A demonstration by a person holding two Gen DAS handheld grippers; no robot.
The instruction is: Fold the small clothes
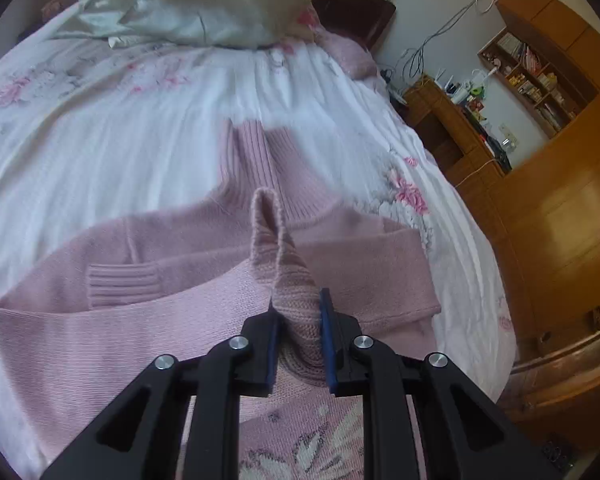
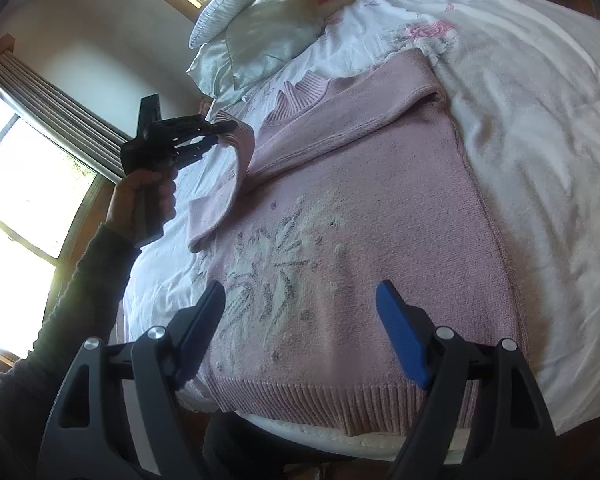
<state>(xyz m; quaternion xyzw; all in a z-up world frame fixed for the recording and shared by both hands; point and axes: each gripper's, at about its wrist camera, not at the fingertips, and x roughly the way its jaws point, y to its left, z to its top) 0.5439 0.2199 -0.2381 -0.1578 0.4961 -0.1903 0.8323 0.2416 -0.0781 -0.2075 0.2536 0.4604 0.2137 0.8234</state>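
A pink knitted sweater with a pale flower pattern lies flat on the bed, ribbed hem toward me and collar far. One sleeve lies folded across its chest. My left gripper is shut on the ribbed cuff of the other sleeve and holds it above the sweater. In the right wrist view that left gripper is at the left, held by a hand, with the sleeve hanging from it. My right gripper stands open above the flower pattern, with nothing between its fingers.
The bed has a white sheet with pink flowers. Pale satin pillows lie at the head. A wooden cabinet and a cluttered desk stand to the right of the bed. Windows are on the left.
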